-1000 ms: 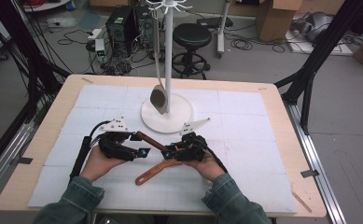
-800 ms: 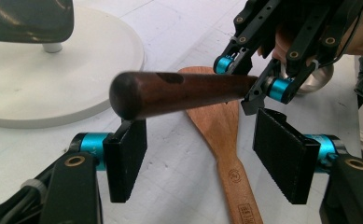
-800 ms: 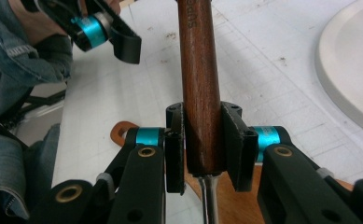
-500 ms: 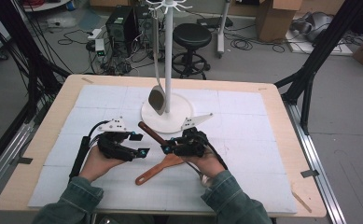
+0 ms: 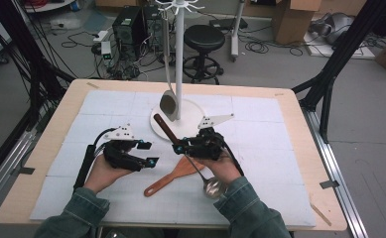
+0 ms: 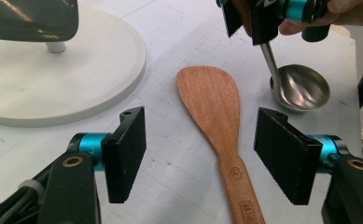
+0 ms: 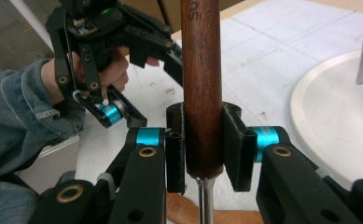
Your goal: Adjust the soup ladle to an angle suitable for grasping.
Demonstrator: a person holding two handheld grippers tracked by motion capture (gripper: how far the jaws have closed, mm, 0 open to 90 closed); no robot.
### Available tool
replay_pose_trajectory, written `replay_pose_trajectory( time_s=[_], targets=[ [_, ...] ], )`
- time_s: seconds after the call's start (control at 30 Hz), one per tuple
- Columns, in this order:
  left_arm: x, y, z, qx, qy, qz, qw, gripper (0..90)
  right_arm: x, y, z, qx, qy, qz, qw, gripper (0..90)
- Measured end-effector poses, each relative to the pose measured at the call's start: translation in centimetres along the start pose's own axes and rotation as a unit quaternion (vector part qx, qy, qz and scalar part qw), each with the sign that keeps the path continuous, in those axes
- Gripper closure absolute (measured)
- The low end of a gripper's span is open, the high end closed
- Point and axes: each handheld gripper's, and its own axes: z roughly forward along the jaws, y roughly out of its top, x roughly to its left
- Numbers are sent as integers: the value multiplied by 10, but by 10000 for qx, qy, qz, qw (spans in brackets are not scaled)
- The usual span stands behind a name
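Note:
My right gripper is shut on the dark wooden handle of a steel ladle, held tilted off the table. The handle tip points at the stand's base and the bowl hangs near the person's right wrist. A light wooden spatula lies flat on the white mat. My left gripper is open, low over the mat, with the spatula's neck lying between its jaws and untouched. The right gripper is also seen in the left gripper view, beyond the spatula.
A white utensil stand with a round base rises at the table's middle back. A dark spoon-like utensil hangs from it just above the base. The table's wooden edge frames the mat.
The right gripper has risen a little with the ladle, and its handle tip has moved nearer the stand's base. The left gripper and the spatula have stayed put.

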Motion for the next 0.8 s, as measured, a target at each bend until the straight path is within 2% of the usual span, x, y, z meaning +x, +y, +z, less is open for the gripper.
replay_pose_trajectory(
  time_s=[0.53, 0.8],
  targets=[
    [-1, 0, 0, -24, -25, 27, 10000, 347, 2, 21, -12, -391, -74, -13, 9992, 729],
    [-2, 1, 0, -38, -7, 91, 10000, 348, 4, 25, -14, -546, -70, 4, 9985, 728]
  ],
)
